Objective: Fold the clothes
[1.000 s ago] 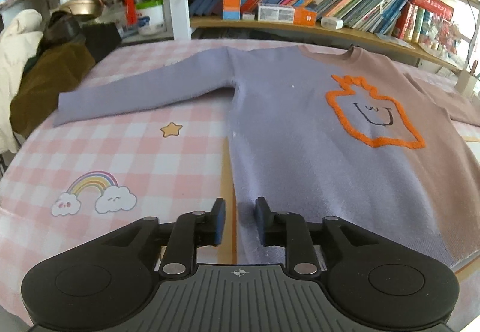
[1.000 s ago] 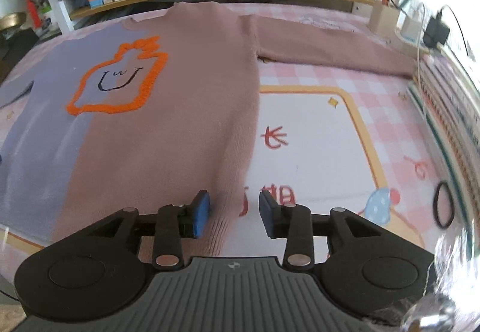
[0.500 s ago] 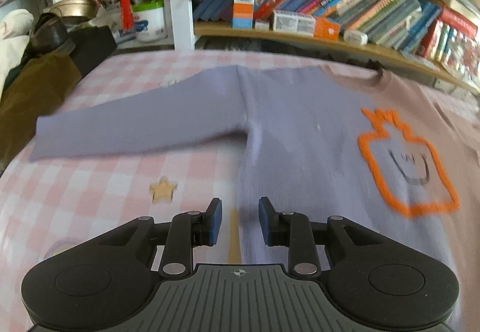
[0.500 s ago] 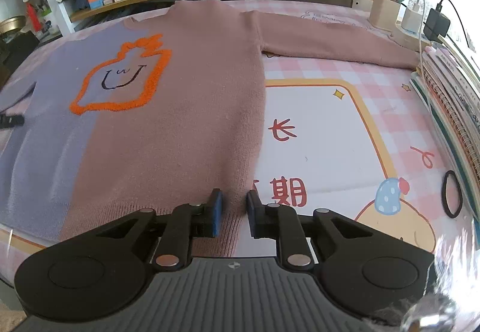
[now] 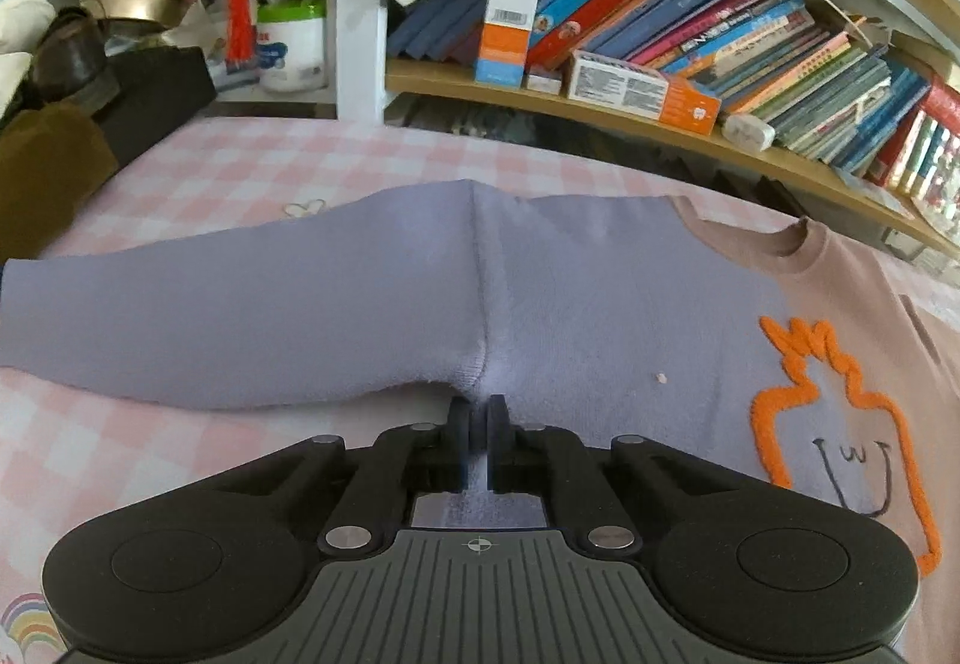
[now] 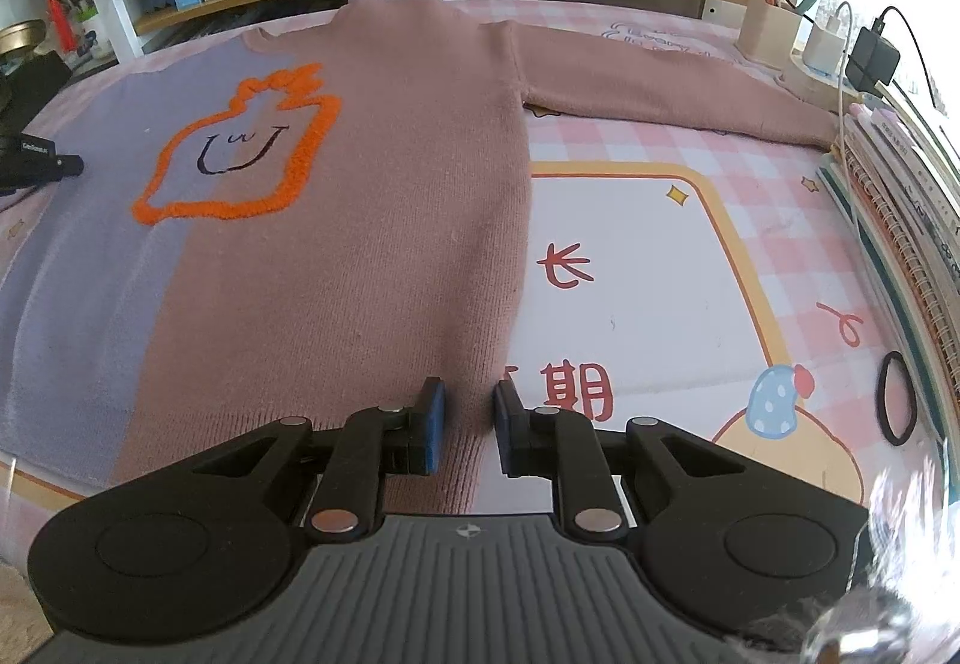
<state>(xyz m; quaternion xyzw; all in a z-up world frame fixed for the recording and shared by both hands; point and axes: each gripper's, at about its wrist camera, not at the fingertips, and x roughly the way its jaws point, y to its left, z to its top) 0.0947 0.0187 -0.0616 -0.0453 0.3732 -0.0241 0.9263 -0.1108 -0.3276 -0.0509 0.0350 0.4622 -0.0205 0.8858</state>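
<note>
Sweater (image 5: 600, 304), half lilac and half dusty pink with an orange outlined face (image 6: 234, 154) on the chest, lies flat and face up across the counter (image 6: 630, 256), both sleeves spread out toward the left and right edges.

At the left, the left claw (image 5: 478, 415) is pinched nearly shut on lilac knit right at the underarm, where the left sleeve (image 5: 240, 316) meets the body. Further right, the right claw (image 6: 468, 412) sits at the near pink hem with its jaws drawn in around a raised ridge of cloth, which they appear to grip.

Likely trouble: the left pinch looks thin, so it may catch only the top layer and slip once lifted, leaving the back layer behind and the fold crooked. A pull from one hand alone could drag the whole garment across the smooth cover. The right sleeve (image 6: 672, 88) ends near cables and a stack of notebooks (image 6: 900, 196) at the right edge and could snag there.

A pink checked cover with cartoon prints dresses the counter; a black hair tie (image 6: 897, 400) lies near its right edge. Crowded bookshelves (image 5: 690, 40) run along the far edge, and dark clothing is heaped at the far left corner.
</note>
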